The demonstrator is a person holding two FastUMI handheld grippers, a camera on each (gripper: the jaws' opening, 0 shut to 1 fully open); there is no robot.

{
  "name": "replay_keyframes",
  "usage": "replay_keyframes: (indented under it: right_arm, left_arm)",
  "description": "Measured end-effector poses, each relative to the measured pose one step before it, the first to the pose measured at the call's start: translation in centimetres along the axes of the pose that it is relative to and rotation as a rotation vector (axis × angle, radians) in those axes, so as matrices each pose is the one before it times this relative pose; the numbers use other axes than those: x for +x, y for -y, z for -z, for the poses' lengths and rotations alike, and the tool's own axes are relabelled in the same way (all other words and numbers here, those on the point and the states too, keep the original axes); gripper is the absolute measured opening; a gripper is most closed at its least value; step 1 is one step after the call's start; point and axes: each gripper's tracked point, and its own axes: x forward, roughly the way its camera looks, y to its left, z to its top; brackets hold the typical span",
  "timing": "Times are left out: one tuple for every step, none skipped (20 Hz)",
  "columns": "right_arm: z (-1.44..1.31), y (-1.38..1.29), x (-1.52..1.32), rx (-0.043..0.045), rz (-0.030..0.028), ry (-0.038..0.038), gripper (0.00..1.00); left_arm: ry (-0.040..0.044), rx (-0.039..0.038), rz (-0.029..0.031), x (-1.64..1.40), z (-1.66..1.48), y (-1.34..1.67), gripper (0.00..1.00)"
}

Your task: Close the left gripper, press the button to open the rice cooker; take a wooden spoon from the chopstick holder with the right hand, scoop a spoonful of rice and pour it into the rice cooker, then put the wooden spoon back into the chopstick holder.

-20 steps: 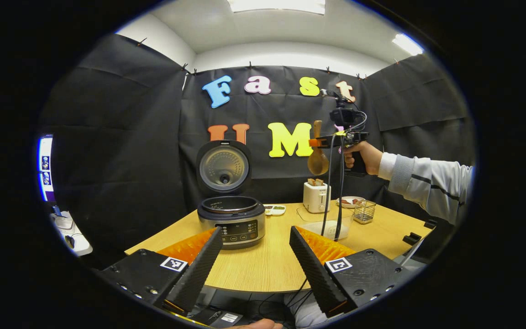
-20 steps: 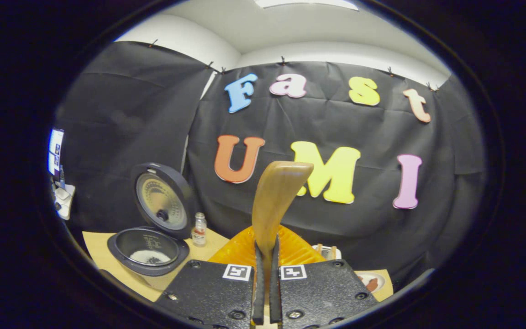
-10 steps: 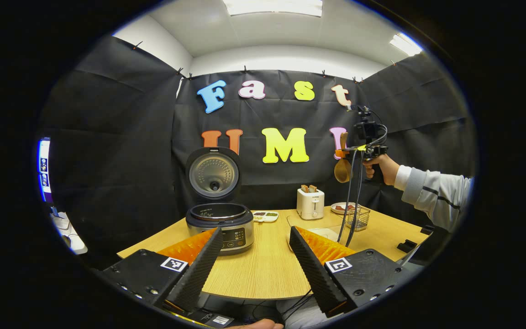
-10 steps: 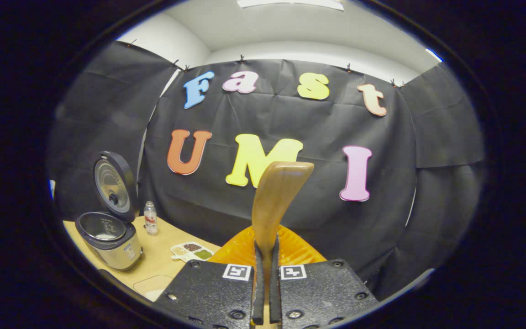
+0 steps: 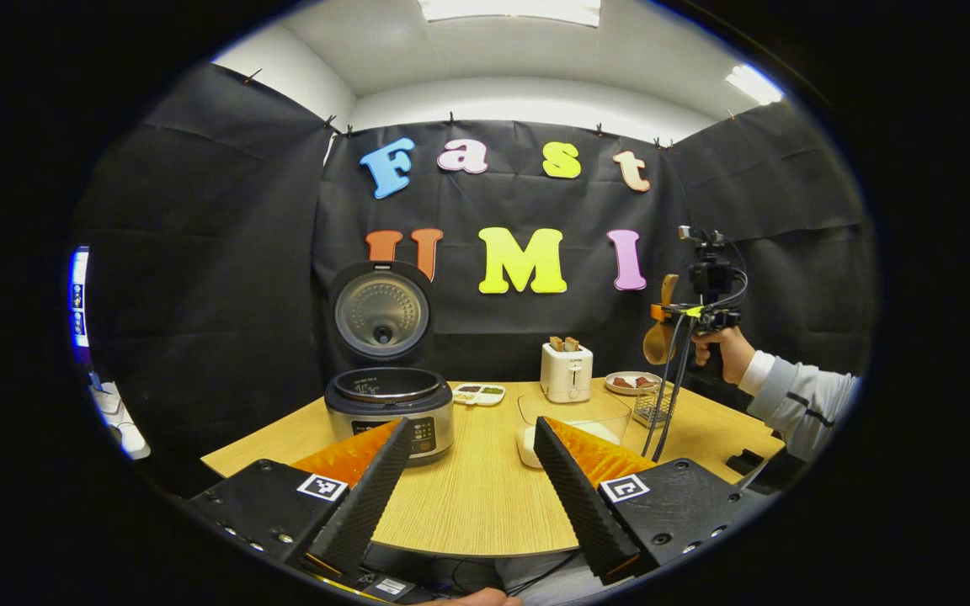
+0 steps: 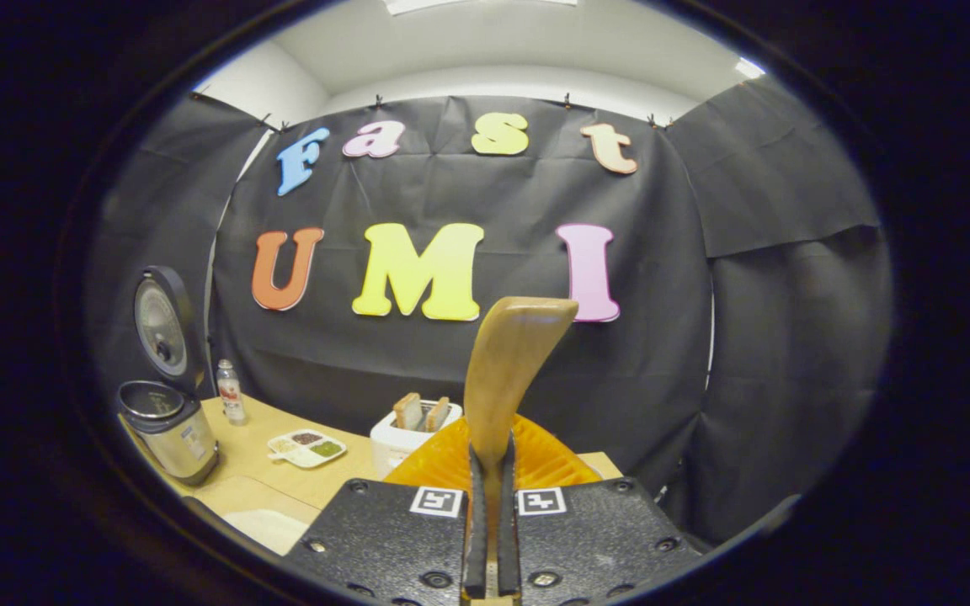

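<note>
Between the right tool's (image 6: 490,539) pressed-together fingers stands the smooth light-brown wooden spoon (image 6: 506,370), pinched by its handle, whose curved end rises upright. Beyond it, the right gripper view shows a small clear bottle (image 6: 230,392) beside the silver round rice cooker (image 6: 168,425), whose lid stands open. From the left gripper view, the left tool (image 5: 472,488) hangs spread wide over the pale wooden surface (image 5: 485,497); farther off, the spoon's bowl (image 5: 658,341) hangs above the wire-mesh chopstick holder (image 5: 652,406), near a clear container of white rice (image 5: 573,417).
</note>
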Motion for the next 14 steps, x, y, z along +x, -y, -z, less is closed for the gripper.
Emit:
replay_keyframes:
  right_arm:
    - [1.178,0.645,0.168,0.01591,0.00980,-0.01228,0.11]
    - [1.060,0.433,0.311,0.01962,0.00820,-0.01600,0.11]
    - [1.025,0.376,0.102,0.01297,0.00797,-0.01784,0.11]
    - [0.891,0.375,0.167,0.00936,0.00047,-0.01060,0.12]
    - [0.621,0.030,0.132,0.00737,-0.00542,-0.00894,0.12]
    - [0.649,-0.019,0.201,-0.00308,0.00061,-0.00696,0.11]
    - [0.612,-0.043,0.160,-0.00599,-0.00213,-0.00888,0.12]
    - [0.702,-0.463,0.427,-0.00364,-0.01723,-0.02284,0.12]
    - [0.704,-0.488,0.166,0.01135,-0.02810,-0.03054,0.13]
    - [0.310,-0.507,-0.016,0.01434,-0.03584,-0.01713,0.14]
    - [0.007,0.694,0.014,0.00761,0.02057,0.00394,0.19]
    - [-0.385,1.681,0.186,-0.00314,0.05425,0.01107,0.29]
    - [-0.354,1.030,-0.111,-0.00135,0.03061,0.01452,0.55]
    - [-0.918,0.155,-0.903,0.00349,0.00977,0.00748,0.66]
  left_arm:
    - [-0.00487,-0.00496,-0.00378,0.251,0.151,0.008,0.94]
    - [-0.00262,-0.01076,-0.00650,0.265,0.129,-0.048,0.94]
    - [-0.00731,-0.01669,-0.00051,0.390,0.334,0.199,0.94]
    - [-0.01716,-0.01666,0.01037,0.233,0.572,0.515,0.94]
    - [-0.01008,-0.01655,0.01077,0.141,0.354,0.520,0.95]
    - [-0.00422,-0.00995,0.00948,0.215,0.193,0.456,0.94]
    - [-0.00557,-0.00372,0.00764,0.075,0.179,0.418,0.95]
    - [-0.00592,0.00064,0.00295,0.145,0.139,0.223,0.95]
    - [-0.00673,0.00299,0.00149,0.261,0.177,0.202,0.95]
    - [-0.00186,0.00563,0.00148,0.129,0.052,0.203,0.95]
    - [-0.00353,0.00738,0.00388,0.133,0.040,0.262,0.95]
    - [-0.00891,0.00891,0.00463,0.042,0.282,0.235,0.95]
    - [-0.00231,0.00870,-0.00414,0.135,0.118,-0.128,0.95]
    - [-0.00063,0.00590,-0.00488,0.124,0.031,-0.116,0.95]
